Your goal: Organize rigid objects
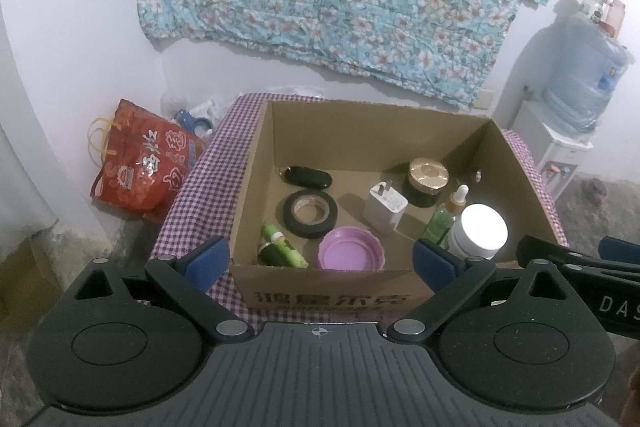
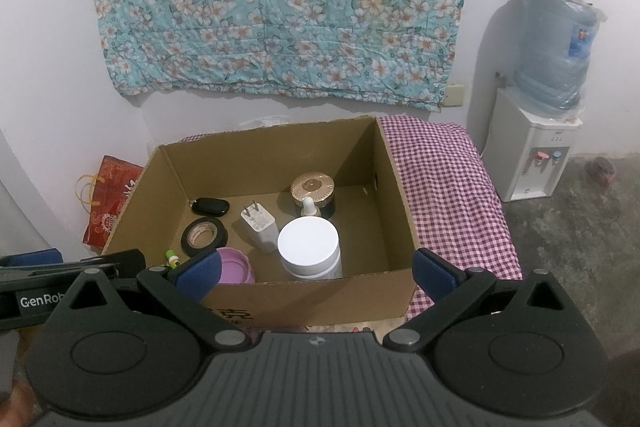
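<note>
Holding both grippers just before the cardboard box (image 1: 256,155) on the checkered cloth (image 2: 448,195), we are keeping the left gripper (image 1: 322,259) and the right gripper (image 2: 316,269) spread wide, gripping nothing. Inside the box, we are seeing the black key fob (image 1: 310,177) lying with its long axis across the far wall, the electrical tape roll (image 1: 310,214) flat, the white charger (image 1: 385,207) upright with prongs up, the purple lid (image 1: 351,249) and the white-capped jar (image 2: 309,247).
</note>
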The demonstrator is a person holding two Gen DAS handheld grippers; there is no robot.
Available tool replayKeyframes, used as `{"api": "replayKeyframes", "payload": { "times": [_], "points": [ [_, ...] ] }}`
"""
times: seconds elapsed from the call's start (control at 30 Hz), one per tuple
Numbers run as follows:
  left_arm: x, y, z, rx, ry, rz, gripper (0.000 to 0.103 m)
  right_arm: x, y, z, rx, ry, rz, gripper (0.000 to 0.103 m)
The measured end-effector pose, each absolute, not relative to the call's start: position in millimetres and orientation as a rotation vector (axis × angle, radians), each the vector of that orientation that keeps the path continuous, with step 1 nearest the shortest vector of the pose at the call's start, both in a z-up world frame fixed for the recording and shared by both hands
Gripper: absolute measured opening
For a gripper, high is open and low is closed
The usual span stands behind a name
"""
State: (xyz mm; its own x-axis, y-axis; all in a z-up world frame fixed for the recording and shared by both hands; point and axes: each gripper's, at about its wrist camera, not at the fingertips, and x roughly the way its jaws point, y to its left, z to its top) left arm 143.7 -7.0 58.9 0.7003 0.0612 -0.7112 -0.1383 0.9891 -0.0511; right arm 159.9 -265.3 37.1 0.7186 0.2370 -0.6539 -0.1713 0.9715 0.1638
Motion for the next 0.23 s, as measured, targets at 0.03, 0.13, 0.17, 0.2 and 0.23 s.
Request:
{"api": "replayKeyframes", "payload": {
  "times": [0.03,0.13,0.17,0.2,0.23],
  "points": [
    [143.8,-6.4,60.1,-0.105,0.788,0.111,0.099,159.9,-265.3,37.0,0.094,0.735,0.226,0.103],
    [143.4,-4.9,61.5,-0.106,0.789,0.109,0.099,159.7,-265.1,36.9,0.094,0.735,0.226,0.103],
    [143.9,-4.8,62.5,-0.106,0.789,0.110,0.099,159.4,-265.4,36.9,0.095,0.734,0.226,0.103],
    [142.7,-4.5,61.7,-0.105,0.788,0.110,0.099,159.5,-265.3,36.8,0.095,0.735,0.226,0.103],
    [142.8,-4.0,61.6,-0.104,0.788,0.110,0.099,159.7,-265.2,36.7,0.094,0.735,0.226,0.103]
  ]
}}
